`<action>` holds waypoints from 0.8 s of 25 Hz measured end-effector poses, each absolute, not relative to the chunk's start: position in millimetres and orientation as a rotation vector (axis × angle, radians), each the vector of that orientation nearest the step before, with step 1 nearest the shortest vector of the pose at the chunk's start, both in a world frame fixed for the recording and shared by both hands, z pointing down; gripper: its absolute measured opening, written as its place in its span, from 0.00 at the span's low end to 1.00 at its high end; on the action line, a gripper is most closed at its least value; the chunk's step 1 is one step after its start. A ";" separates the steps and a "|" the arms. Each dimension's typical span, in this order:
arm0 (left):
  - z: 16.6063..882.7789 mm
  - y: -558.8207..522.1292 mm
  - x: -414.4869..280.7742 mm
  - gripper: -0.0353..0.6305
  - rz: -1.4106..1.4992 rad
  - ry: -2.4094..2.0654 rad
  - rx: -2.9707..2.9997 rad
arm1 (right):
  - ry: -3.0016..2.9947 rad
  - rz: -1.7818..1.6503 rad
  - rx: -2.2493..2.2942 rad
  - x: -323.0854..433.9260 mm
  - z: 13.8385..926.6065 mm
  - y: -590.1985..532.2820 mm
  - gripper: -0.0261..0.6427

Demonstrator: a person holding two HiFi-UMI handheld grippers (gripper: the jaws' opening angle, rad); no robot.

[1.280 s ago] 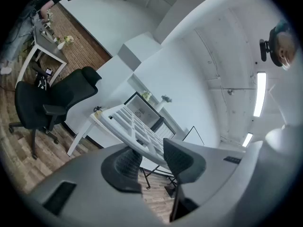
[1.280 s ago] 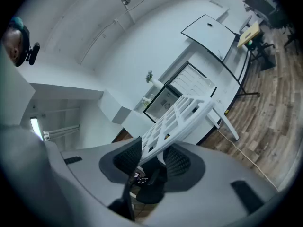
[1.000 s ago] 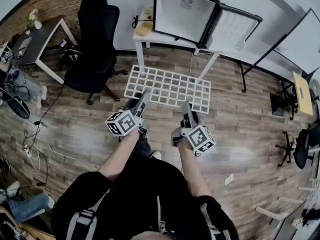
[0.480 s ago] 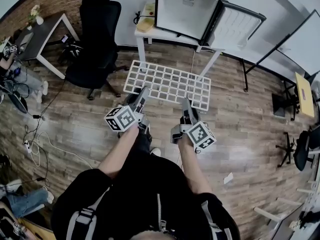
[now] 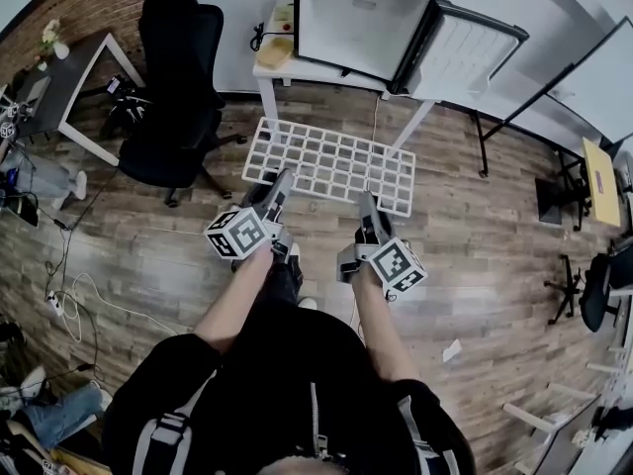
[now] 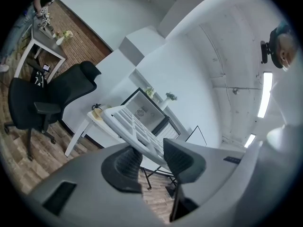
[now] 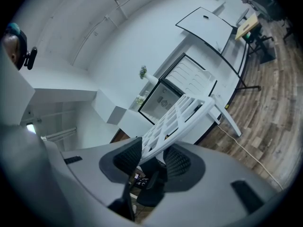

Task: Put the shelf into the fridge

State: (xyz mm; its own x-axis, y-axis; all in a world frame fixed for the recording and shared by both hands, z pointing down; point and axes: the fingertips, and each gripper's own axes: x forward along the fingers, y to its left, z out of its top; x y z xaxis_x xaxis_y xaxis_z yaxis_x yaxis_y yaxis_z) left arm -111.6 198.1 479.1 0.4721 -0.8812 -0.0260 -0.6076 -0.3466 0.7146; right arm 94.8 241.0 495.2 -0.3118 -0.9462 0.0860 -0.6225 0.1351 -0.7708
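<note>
A white grid shelf (image 5: 331,166) is held flat in the air between me and the small fridge (image 5: 361,23), whose door (image 5: 463,55) stands open to the right on a white table (image 5: 297,67). My left gripper (image 5: 283,188) is shut on the shelf's near edge at the left; the shelf (image 6: 137,129) runs between its pads. My right gripper (image 5: 366,203) is shut on the near edge further right, where the shelf (image 7: 177,122) passes between its pads. The fridge (image 6: 144,109) (image 7: 165,98) shows ahead in both gripper views.
A black office chair (image 5: 183,87) stands to the left of the white table. A dark desk (image 5: 74,77) is at the far left, with cables (image 5: 69,285) on the wood floor. A whiteboard (image 5: 593,77) and more chairs (image 5: 598,285) are at the right.
The shelf and both grippers have shifted slightly toward the fridge; both grips are unchanged.
</note>
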 end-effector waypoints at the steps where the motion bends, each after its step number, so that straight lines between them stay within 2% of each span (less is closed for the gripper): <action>1: 479.8 189.3 -111.5 0.28 -0.548 -1.224 2.077 | 1.991 -1.021 -1.512 94.8 495.4 232.7 0.26; 20: 475.1 14.8 -139.9 0.28 -0.518 -1.116 2.112 | 1.912 -0.987 -1.594 62.4 489.5 76.4 0.26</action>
